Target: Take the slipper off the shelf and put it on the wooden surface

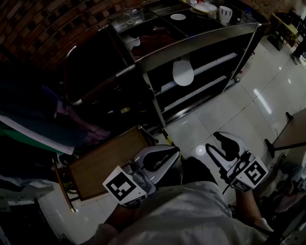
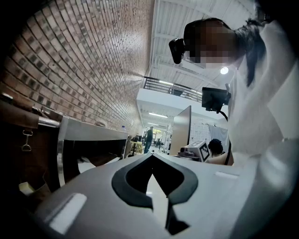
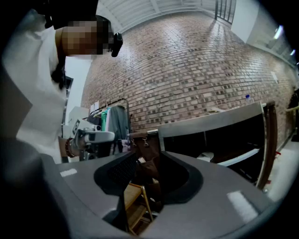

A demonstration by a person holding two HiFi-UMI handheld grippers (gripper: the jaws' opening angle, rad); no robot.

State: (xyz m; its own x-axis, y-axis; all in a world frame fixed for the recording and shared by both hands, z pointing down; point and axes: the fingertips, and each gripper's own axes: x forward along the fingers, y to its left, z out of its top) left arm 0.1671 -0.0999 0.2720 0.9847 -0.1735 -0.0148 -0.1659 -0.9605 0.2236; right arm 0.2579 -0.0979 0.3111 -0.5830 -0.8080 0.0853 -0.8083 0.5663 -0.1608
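A white slipper (image 1: 183, 72) lies on a middle level of the metal shelf (image 1: 201, 40), far ahead of both grippers. The wooden surface (image 1: 107, 160) is a small low table at the lower left. My left gripper (image 1: 176, 150) hovers by that table's right corner, its jaws together with nothing in them. The right gripper (image 1: 211, 139) hangs over the tiled floor with its jaws apart and empty. In the right gripper view the wooden table (image 3: 133, 200) shows through the gap of the right gripper (image 3: 156, 161). In the left gripper view the left gripper (image 2: 152, 163) points toward the shelf (image 2: 91, 140).
A person's hand (image 1: 95, 134) and dark sleeve reach in at the left, just behind the wooden table. A cup (image 1: 224, 13) and a plate (image 1: 178, 16) stand on the shelf top. A table leg and base (image 1: 279, 143) stand at the right on the glossy tiles.
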